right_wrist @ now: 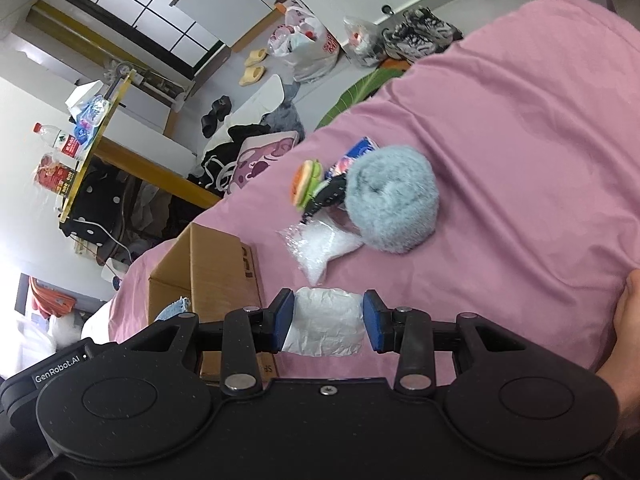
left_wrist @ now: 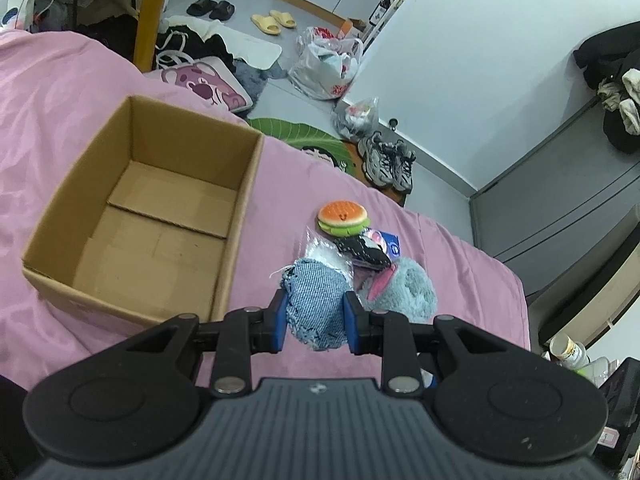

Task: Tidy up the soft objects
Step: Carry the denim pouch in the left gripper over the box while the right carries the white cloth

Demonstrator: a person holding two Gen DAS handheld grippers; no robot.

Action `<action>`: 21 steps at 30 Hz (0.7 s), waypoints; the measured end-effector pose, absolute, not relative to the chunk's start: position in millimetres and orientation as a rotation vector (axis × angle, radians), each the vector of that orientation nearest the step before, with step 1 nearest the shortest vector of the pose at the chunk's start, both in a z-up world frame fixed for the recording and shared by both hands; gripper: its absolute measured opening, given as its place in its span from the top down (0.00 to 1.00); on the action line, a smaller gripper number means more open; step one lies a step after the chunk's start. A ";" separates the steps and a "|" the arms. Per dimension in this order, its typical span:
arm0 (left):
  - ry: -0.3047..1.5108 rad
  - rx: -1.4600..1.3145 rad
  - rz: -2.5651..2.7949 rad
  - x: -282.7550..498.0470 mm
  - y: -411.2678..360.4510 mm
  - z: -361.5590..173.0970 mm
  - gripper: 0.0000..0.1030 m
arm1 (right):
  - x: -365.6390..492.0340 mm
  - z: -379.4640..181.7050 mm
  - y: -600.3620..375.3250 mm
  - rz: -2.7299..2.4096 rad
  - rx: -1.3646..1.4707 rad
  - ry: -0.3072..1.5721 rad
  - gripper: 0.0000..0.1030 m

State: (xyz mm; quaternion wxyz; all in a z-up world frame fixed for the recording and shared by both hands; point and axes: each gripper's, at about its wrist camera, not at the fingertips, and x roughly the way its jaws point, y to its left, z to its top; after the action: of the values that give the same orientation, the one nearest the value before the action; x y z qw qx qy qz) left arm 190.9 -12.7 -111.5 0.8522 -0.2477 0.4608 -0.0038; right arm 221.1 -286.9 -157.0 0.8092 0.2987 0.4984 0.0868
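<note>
My left gripper (left_wrist: pixel 314 314) is shut on a frayed blue denim pouch (left_wrist: pixel 316 304), held above the pink bedspread just right of the open cardboard box (left_wrist: pixel 132 216). My right gripper (right_wrist: pixel 329 322) is shut on a crumpled white plastic-wrapped bundle (right_wrist: pixel 326 326), raised over the bed beside the box (right_wrist: pixel 208 276). On the bed lie a fluffy grey-blue plush (right_wrist: pixel 390 200), a burger toy (left_wrist: pixel 343 218), a black patterned soft item (left_wrist: pixel 362 250) and a clear bag of white filling (right_wrist: pixel 320 246).
The pink bedspread (left_wrist: pixel 60 112) covers the bed, whose edge drops to a floor with sneakers (left_wrist: pixel 386 164), plastic bags (left_wrist: pixel 326 64), slippers and clothes. The box is empty inside. A hand (right_wrist: pixel 624 320) rests at the right edge of the right wrist view.
</note>
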 end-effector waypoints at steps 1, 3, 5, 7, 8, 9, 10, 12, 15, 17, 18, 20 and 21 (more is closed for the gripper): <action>0.966 -0.523 -0.006 190.5 -10.5 -110.4 0.73 | 221.5 -154.7 -283.5 0.187 0.629 1.057 0.64; 0.960 -0.532 -0.004 189.9 -4.9 -108.5 0.73 | 222.4 -148.6 -276.5 0.190 0.598 1.038 0.64; 0.952 -0.538 -0.002 188.8 1.5 -107.0 0.73 | 223.9 -144.7 -270.2 0.199 0.586 1.024 0.64; 0.944 -0.542 0.000 188.4 8.0 -105.2 0.73 | 225.7 -141.3 -263.6 0.206 0.574 1.010 0.64; 0.939 -0.542 0.001 187.7 10.8 -103.8 0.73 | 226.6 -139.7 -260.3 0.206 0.566 1.003 0.64; 0.933 -0.539 0.004 187.7 14.0 -102.9 0.73 | 227.8 -137.4 -257.1 0.208 0.559 0.995 0.64; 0.929 -0.537 0.008 187.6 16.3 -102.3 0.73 | 229.2 -136.0 -253.8 0.211 0.553 0.988 0.64; 0.922 -0.535 0.015 188.4 23.5 -101.3 0.73 | 231.3 -132.4 -248.1 0.215 0.540 0.973 0.64; 0.908 -0.527 0.020 189.4 35.1 -99.1 0.73 | 235.4 -127.9 -237.3 0.212 0.512 0.959 0.64; 0.907 -0.524 0.015 191.2 41.6 -98.1 0.73 | 238.5 -125.9 -230.6 0.215 0.503 0.950 0.64; 0.909 -0.521 0.014 192.5 44.5 -98.1 0.73 | 240.1 -125.1 -226.7 0.218 0.497 0.945 0.64; 0.910 -0.513 0.021 194.4 51.4 -98.2 0.73 | 244.4 -123.6 -220.9 0.227 0.490 0.938 0.64; 0.908 -0.507 0.024 195.5 54.8 -98.0 0.73 | 246.8 -122.3 -217.2 0.231 0.488 0.935 0.64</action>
State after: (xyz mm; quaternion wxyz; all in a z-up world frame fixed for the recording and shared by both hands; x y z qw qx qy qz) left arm 195.5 54.8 -98.0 0.8678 -0.2421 0.4337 0.0113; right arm 246.8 -217.2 -122.3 0.8578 0.2322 0.4452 0.1099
